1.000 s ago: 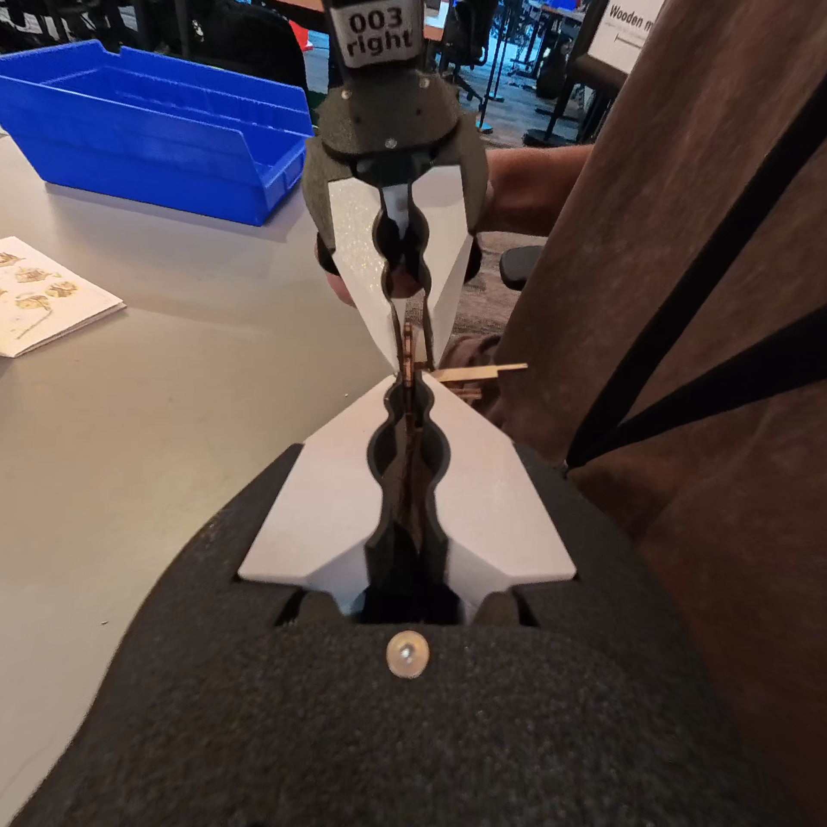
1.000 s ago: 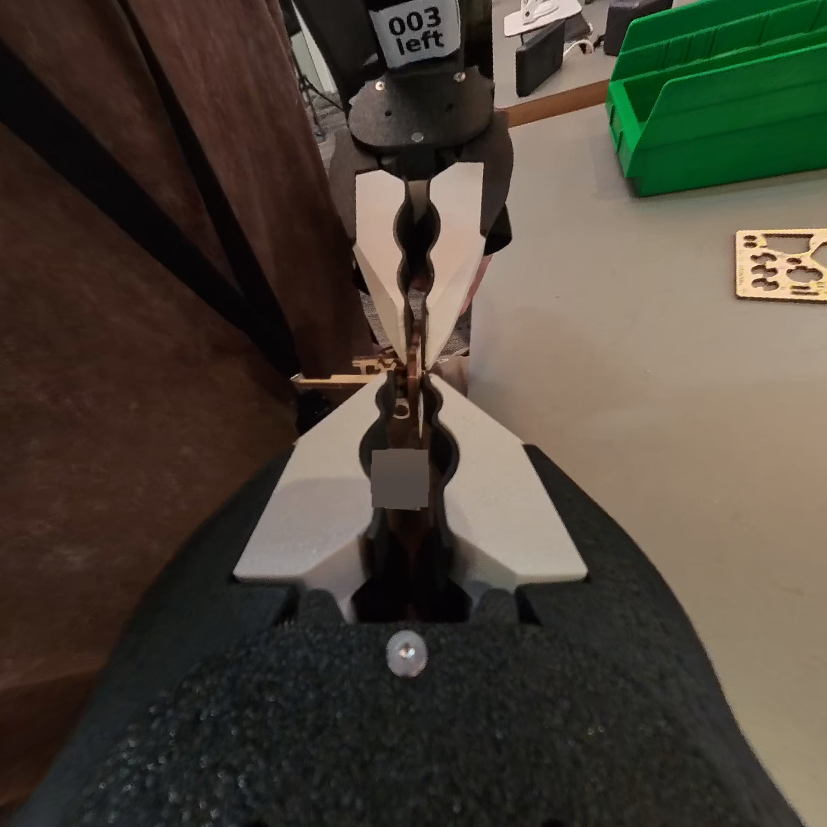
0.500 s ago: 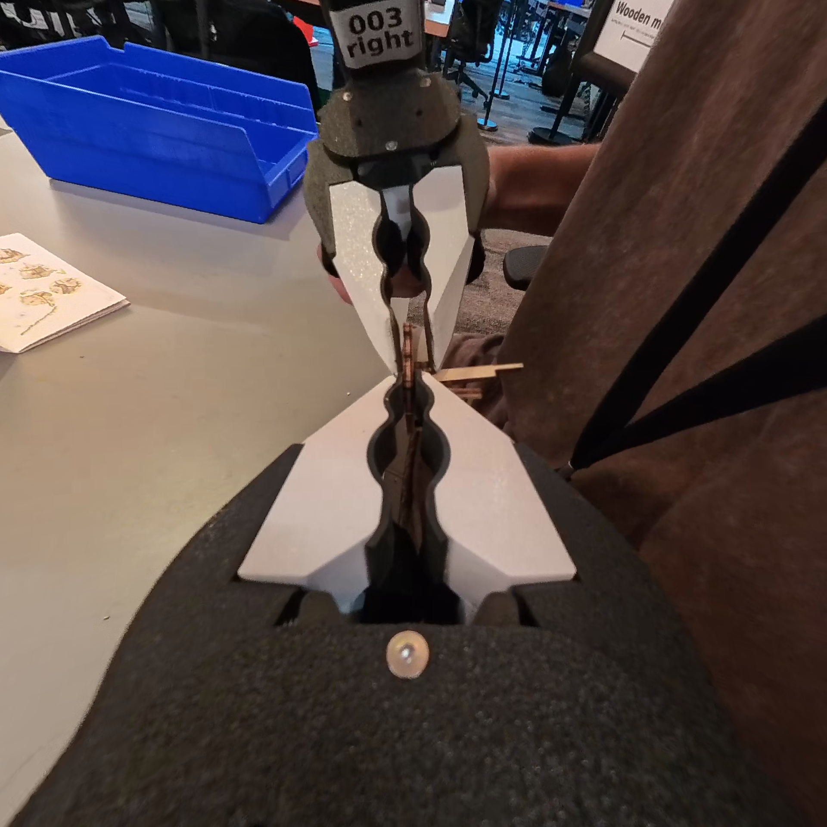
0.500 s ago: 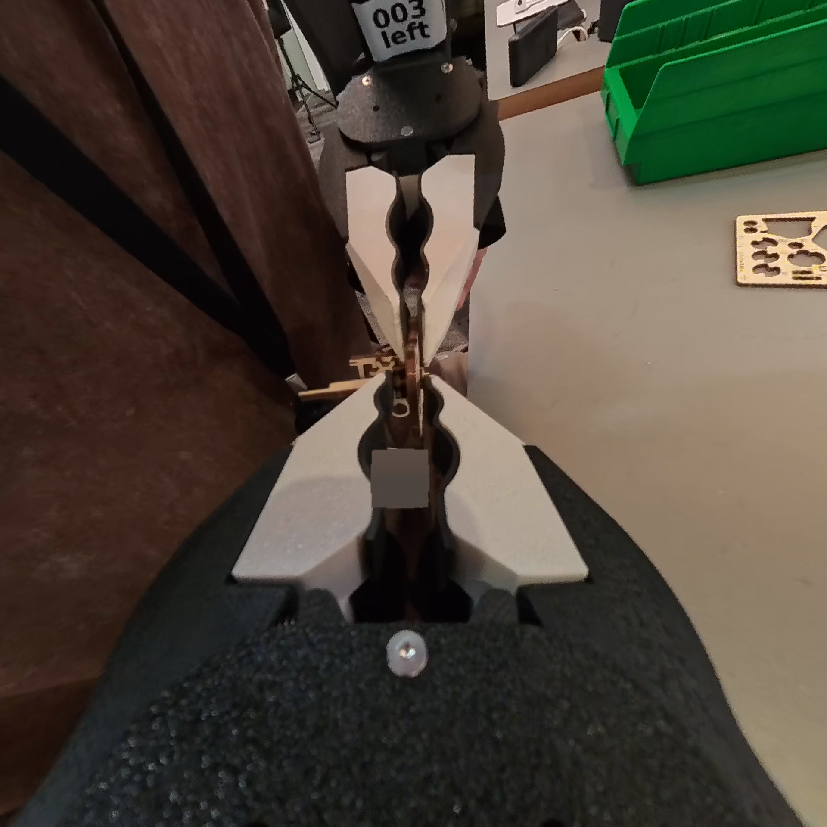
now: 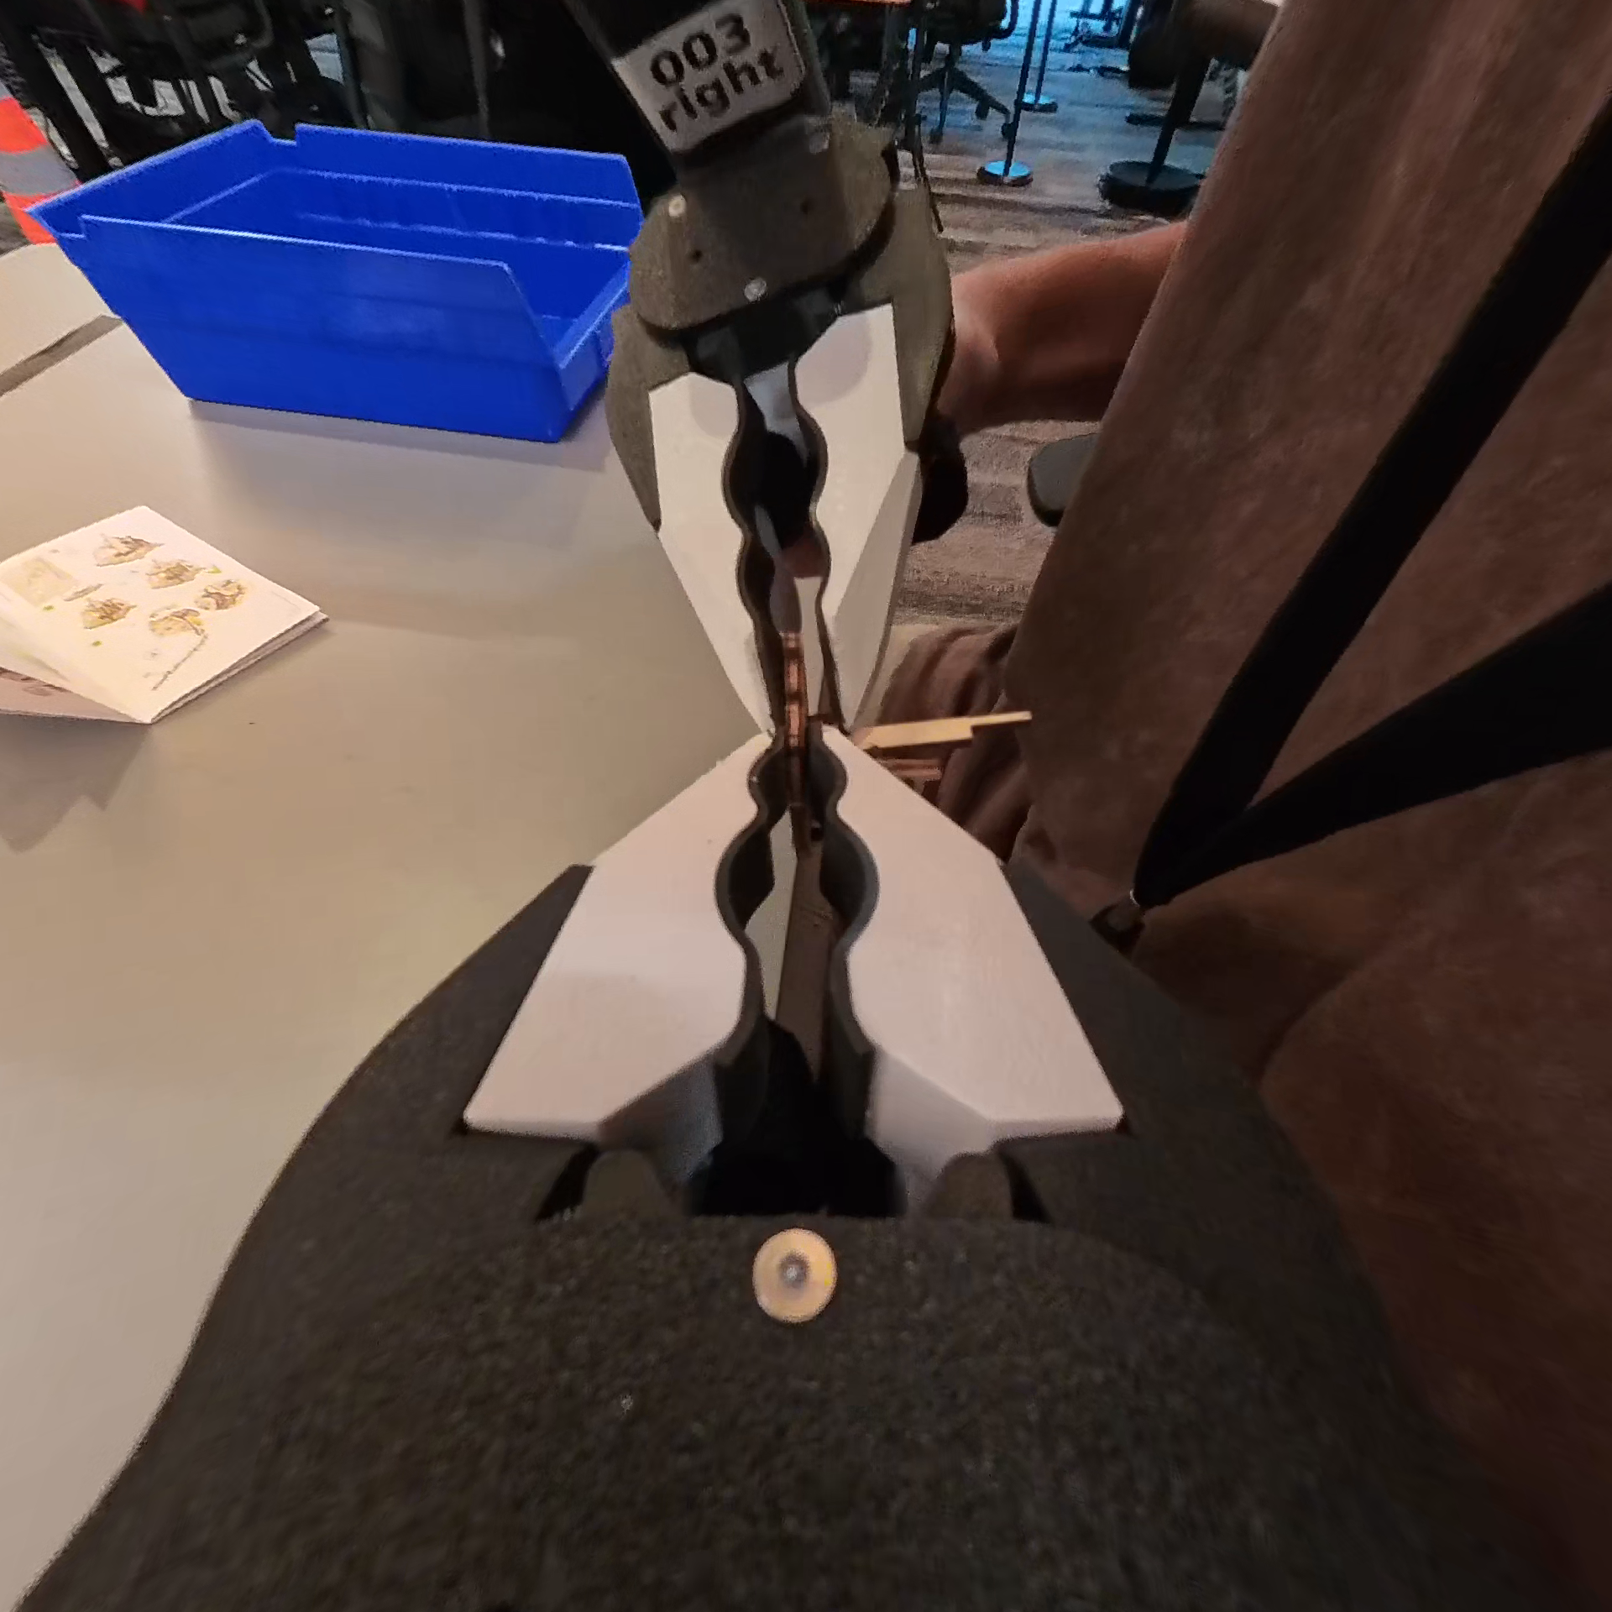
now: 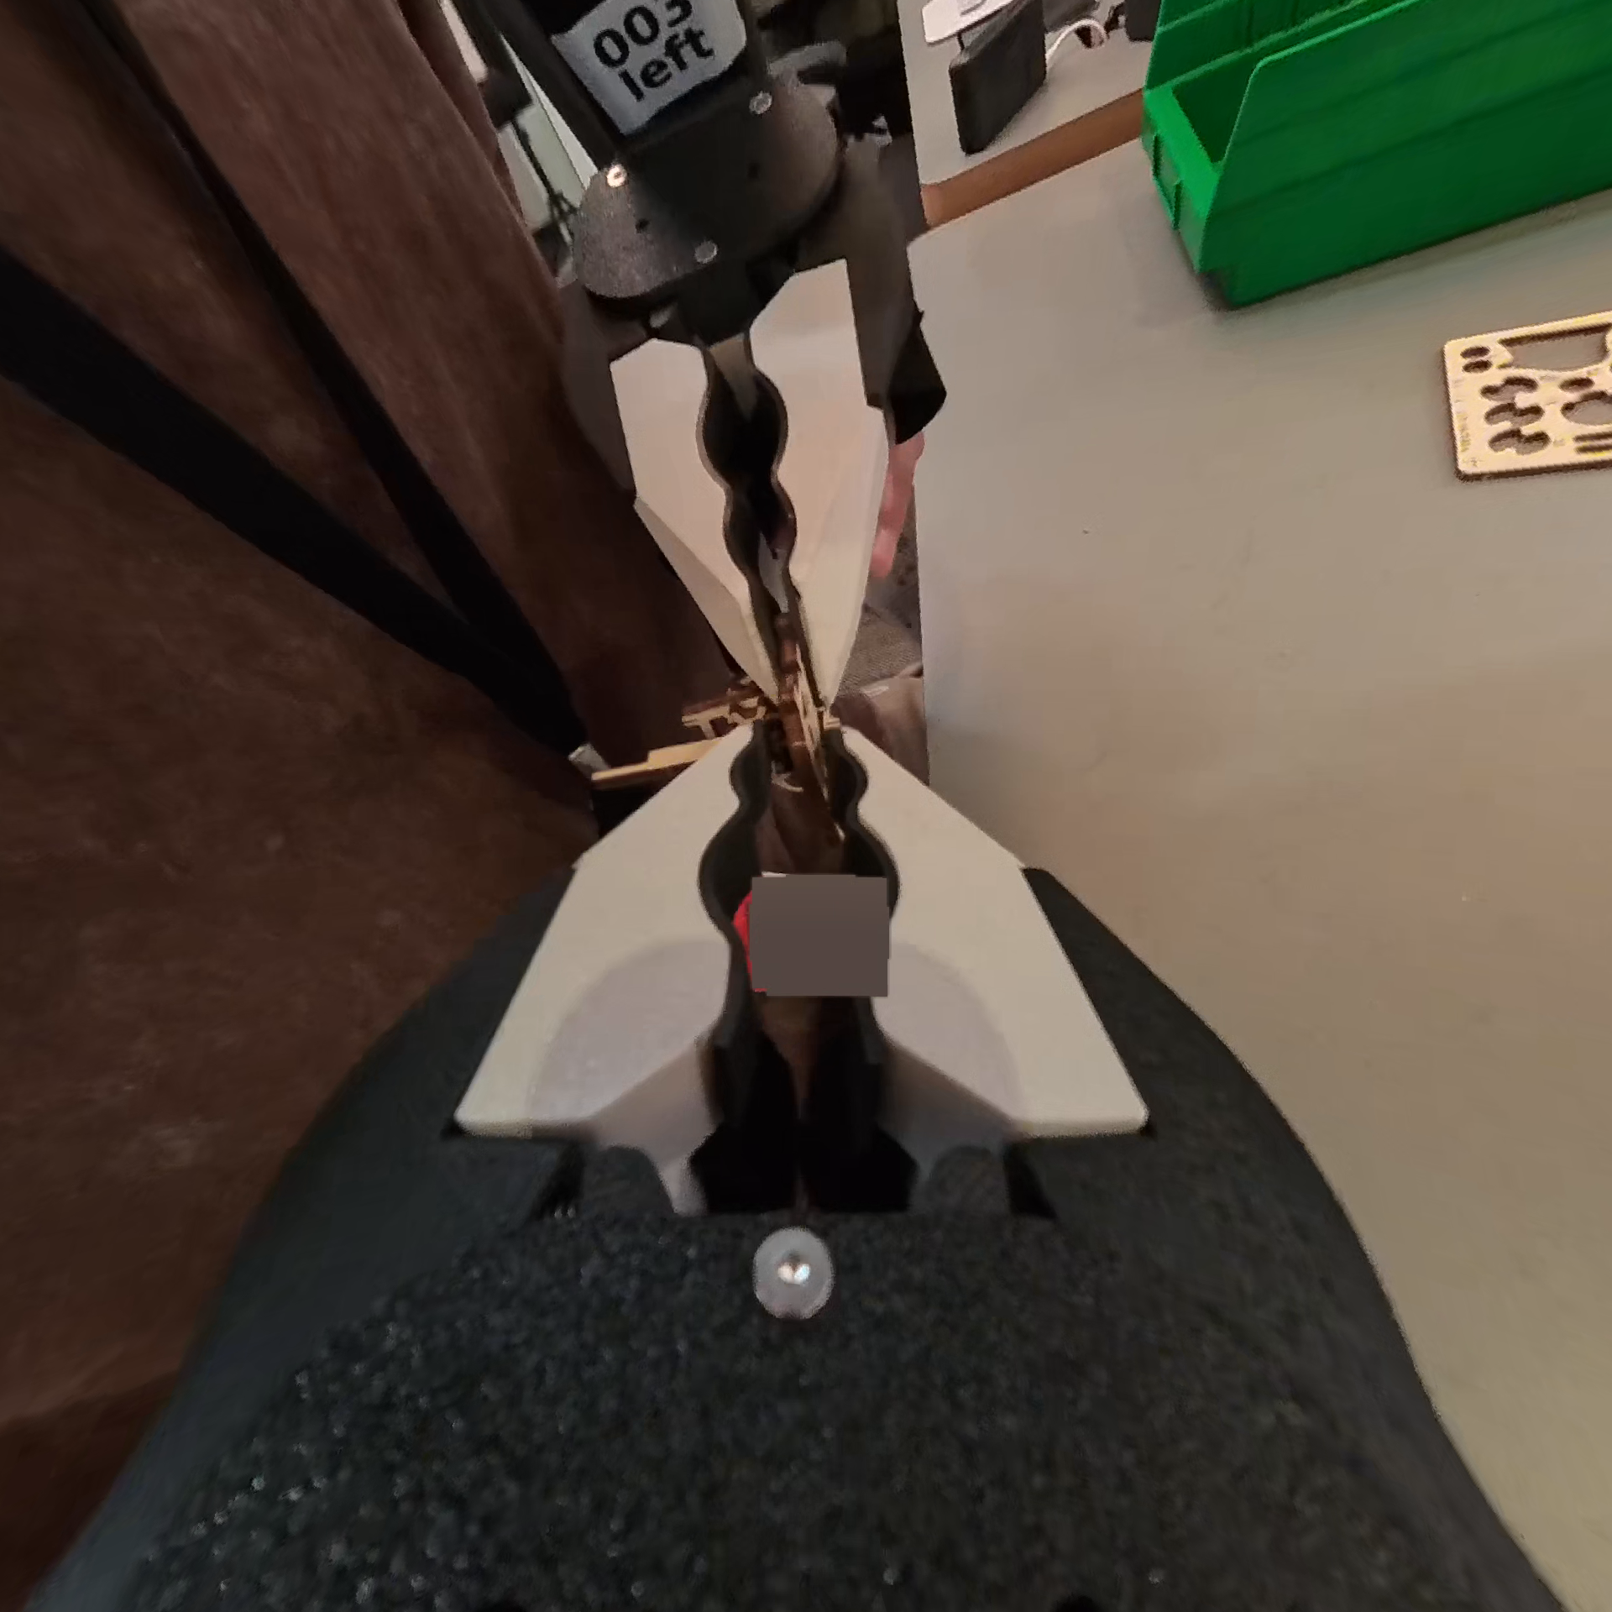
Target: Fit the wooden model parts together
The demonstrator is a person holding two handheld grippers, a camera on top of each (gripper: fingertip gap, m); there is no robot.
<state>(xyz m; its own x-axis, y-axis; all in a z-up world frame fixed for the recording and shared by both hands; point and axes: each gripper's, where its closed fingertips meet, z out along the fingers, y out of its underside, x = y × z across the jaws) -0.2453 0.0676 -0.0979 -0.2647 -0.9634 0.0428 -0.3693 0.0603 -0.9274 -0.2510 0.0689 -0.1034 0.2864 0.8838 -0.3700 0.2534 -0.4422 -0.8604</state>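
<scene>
Both grippers meet tip to tip above the table's near edge, each shut on the wooden model. In the left wrist view my left gripper (image 5: 798,757) clamps a thin wooden part (image 5: 792,685) edge-on, and the right gripper (image 5: 802,711) grips it from the far side, leaning to the left. A flat wooden strip (image 5: 946,728) sticks out to the right. In the right wrist view my right gripper (image 6: 795,748) holds the wooden assembly (image 6: 798,711), with the left gripper (image 6: 785,676) opposite and tilted. How the parts join is hidden between the fingers.
A person's brown garment with black straps (image 5: 1308,785) is close beside the grippers. On the grey table are a blue bin (image 5: 349,288), an instruction booklet (image 5: 148,611), a green bin (image 6: 1396,131) and a wooden sheet with cut-outs (image 6: 1535,401). Only a small space, under 4 cm, lies between the two pairs of fingers.
Both grippers have twisted against each other, so each now sees the opposite one leaning instead of upright. They stay shut on the wooden parts, tip to tip.
</scene>
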